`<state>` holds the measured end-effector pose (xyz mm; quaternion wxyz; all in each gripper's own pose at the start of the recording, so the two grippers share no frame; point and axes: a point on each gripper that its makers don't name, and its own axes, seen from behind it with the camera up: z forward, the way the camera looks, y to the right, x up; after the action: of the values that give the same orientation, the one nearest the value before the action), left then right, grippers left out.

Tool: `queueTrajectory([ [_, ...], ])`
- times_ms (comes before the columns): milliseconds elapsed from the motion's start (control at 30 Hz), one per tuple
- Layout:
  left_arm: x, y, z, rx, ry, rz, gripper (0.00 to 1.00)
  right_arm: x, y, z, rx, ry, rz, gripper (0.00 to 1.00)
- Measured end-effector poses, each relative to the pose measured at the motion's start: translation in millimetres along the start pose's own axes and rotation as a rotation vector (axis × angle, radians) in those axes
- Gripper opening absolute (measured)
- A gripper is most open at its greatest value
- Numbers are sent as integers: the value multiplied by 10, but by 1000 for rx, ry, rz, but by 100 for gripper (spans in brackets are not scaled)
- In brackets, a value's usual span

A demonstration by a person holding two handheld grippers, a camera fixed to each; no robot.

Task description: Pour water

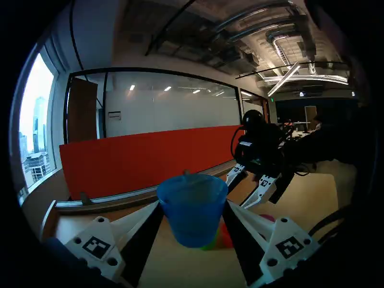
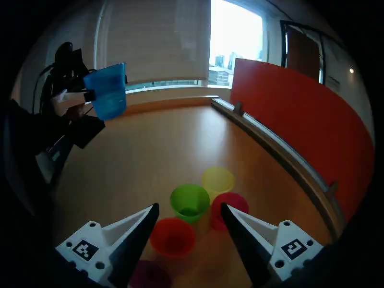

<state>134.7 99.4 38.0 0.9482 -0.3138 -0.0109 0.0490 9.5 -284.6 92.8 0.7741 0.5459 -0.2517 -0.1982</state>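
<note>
My left gripper (image 1: 192, 207) is shut on a translucent blue cup (image 1: 193, 216), held upright in the air above the wooden table (image 1: 307, 197). In the right gripper view the blue cup (image 2: 106, 96) hangs high at the far left, slightly tilted, with a hand behind it. Below stands a cluster of cups: green (image 2: 190, 201), yellow (image 2: 218, 179), red (image 2: 230, 204), orange-red (image 2: 173, 236) and purple (image 2: 148, 274). My right gripper (image 2: 188, 207) is open just above the green cup, holding nothing. The right gripper (image 1: 248, 185) also hovers beyond the blue cup.
A red partition (image 2: 307, 125) with a rail runs along the table's far side. Windows (image 2: 235, 43) and a sill close off the end. Bare tabletop (image 2: 158, 139) stretches between the cup cluster and the raised blue cup.
</note>
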Motion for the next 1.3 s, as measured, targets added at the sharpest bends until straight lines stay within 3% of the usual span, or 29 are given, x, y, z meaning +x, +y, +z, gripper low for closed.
queueTrajectory([
  [733,-163,-164,-38,11,-16,-14,82,-175,2,367,42,-93,-8,100],
  [1300,-227,-228,-73,15,-23,-18,82,-284,-30,504,57,-136,10,99],
])
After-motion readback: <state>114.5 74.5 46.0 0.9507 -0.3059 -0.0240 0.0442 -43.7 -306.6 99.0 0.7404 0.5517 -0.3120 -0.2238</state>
